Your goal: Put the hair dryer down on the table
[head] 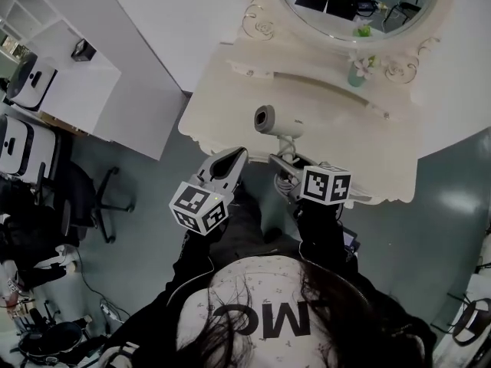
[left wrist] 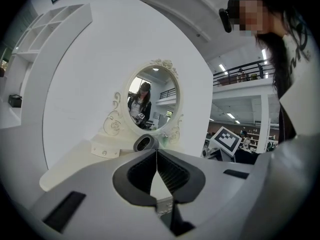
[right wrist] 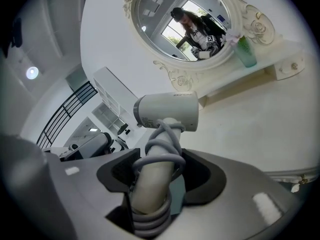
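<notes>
Gripping the smooth hair dryer (right wrist: pixel 167 111) by its cord-wrapped cylindrical handle (right wrist: pixel 149 196) are the right tongs (right wrist: pixel 156 176); left tongs (left wrist: pixel 157 156) clenched empty.

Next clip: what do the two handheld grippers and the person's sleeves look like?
Both the left gripper and right gripper have smooth grey shells, with black ribbed pads lining the tongs. Each carries a white cube printed with black square markers. The sleeves are dark.
</notes>
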A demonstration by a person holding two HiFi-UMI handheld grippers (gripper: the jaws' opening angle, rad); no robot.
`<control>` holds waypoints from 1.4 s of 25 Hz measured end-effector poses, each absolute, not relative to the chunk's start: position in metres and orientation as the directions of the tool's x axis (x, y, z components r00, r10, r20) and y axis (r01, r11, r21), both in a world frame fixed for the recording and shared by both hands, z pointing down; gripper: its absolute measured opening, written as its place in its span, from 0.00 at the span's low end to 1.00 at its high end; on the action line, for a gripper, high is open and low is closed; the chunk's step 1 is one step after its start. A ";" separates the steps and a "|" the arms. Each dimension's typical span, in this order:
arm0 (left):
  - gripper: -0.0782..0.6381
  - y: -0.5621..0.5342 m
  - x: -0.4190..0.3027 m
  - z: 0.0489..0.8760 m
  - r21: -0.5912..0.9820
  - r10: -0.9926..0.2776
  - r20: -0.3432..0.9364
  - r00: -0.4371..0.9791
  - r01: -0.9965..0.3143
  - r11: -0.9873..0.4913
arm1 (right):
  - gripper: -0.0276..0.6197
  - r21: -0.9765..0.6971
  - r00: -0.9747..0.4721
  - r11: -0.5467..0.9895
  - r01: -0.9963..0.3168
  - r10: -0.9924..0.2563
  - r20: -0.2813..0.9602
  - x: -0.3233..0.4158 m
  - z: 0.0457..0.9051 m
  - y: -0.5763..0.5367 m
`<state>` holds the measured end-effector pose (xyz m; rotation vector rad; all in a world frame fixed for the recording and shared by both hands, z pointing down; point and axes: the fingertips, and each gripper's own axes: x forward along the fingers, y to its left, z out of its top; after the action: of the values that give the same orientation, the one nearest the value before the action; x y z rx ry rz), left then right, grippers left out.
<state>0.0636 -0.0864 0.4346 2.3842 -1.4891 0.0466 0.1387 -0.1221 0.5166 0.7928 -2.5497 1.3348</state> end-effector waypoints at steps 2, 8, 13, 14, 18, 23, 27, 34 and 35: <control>0.10 -0.100 0.054 0.435 0.263 -0.859 0.194 0.474 -0.869 -0.420 | 0.45 -0.717 -0.840 0.451 -0.531 -0.389 0.378 0.130 0.520 -0.134; 0.10 -0.150 0.018 0.428 0.265 -0.822 0.188 0.537 -0.834 -0.484 | 0.45 -0.709 -0.813 0.410 -0.574 -0.392 0.431 0.089 0.535 -0.169; 0.10 -0.186 -0.021 0.426 0.258 -0.803 0.193 0.564 -0.818 -0.514 | 0.45 -0.690 -0.793 0.400 -0.604 -0.382 0.473 0.047 0.543 -0.196; 0.10 -0.191 -0.028 0.426 0.261 -0.799 0.192 0.570 -0.814 -0.518 | 0.45 -0.685 -0.790 0.399 -0.610 -0.380 0.481 0.039 0.545 -0.201; 0.10 -0.213 -0.061 0.428 0.272 -0.791 0.191 0.581 -0.806 -0.526 | 0.45 -0.673 -0.777 0.391 -0.628 -0.362 0.514 0.008 0.558 -0.221; 0.10 -0.233 -0.103 0.431 0.287 -0.794 0.188 0.579 -0.805 -0.519 | 0.45 -0.644 -0.752 0.389 -0.659 -0.334 0.568 -0.026 0.582 -0.241; 0.10 -0.246 -0.126 0.434 0.297 -0.785 0.186 0.591 -0.796 -0.528 | 0.45 -0.614 -0.730 0.397 -0.682 -0.314 0.607 -0.050 0.601 -0.256; 0.10 -0.262 -0.145 0.437 0.305 -0.773 0.184 0.606 -0.783 -0.542 | 0.45 -0.533 -0.668 0.427 -0.731 -0.286 0.687 -0.071 0.635 -0.275; 0.10 -0.263 -0.146 0.437 0.305 -0.771 0.185 0.609 -0.782 -0.544 | 0.45 -0.518 -0.659 0.437 -0.735 -0.283 0.696 -0.073 0.639 -0.277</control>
<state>-0.1463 -0.2634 0.4373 2.4810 -1.2486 0.0409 -0.0727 -0.2769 0.6393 0.8546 -2.1751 1.1511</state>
